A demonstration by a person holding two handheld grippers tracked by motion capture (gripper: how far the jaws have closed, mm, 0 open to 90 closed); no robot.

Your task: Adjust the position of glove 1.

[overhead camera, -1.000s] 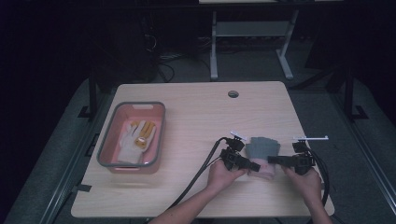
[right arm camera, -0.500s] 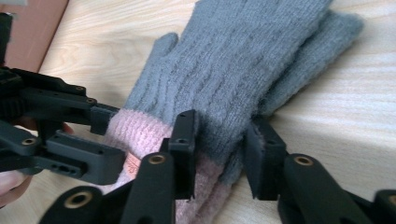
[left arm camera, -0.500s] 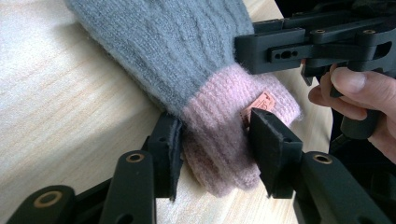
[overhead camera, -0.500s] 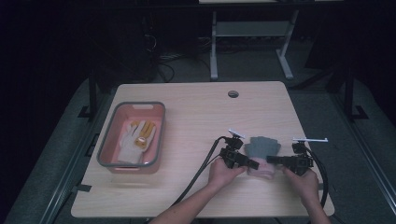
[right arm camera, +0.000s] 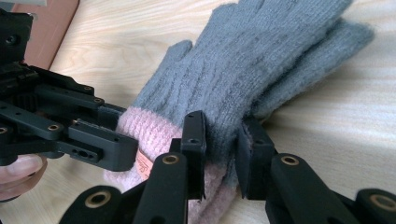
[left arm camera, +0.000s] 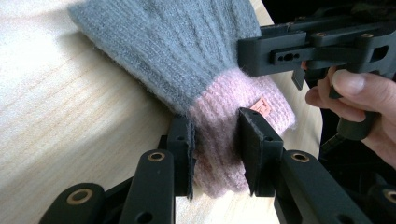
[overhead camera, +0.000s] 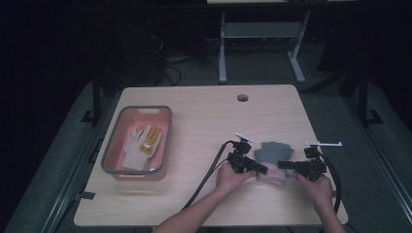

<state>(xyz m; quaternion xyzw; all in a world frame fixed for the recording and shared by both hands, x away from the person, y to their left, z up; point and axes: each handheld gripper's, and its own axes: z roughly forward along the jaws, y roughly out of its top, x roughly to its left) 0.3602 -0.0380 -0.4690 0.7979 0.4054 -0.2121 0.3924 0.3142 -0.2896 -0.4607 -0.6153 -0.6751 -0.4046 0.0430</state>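
Note:
A grey knitted glove (overhead camera: 274, 151) with a pink cuff (overhead camera: 272, 176) lies flat on the wooden table (overhead camera: 204, 121), fingers pointing away from me. My left gripper (overhead camera: 263, 169) comes in from the left, and its jaws have closed on the pink cuff (left arm camera: 219, 116); it is shut on it (left arm camera: 218, 151). From the right, my right gripper (overhead camera: 282, 165) has just been closing its jaws on the glove (right arm camera: 261, 60) where grey meets pink, and its pads pinch the knit (right arm camera: 222, 151). Both grippers rest low on the table, facing each other.
A pink bin with a grey rim (overhead camera: 110, 150) stands at the table's left and holds a white glove (overhead camera: 132, 154) and a yellow-and-white glove (overhead camera: 149, 136). A round cable hole (overhead camera: 242, 97) sits near the far edge. Black cables (overhead camera: 209, 174) trail toward me.
Both grippers' jaws have drawn in onto the glove's cuff end. The hands have kept their places, and the glove has barely shifted.

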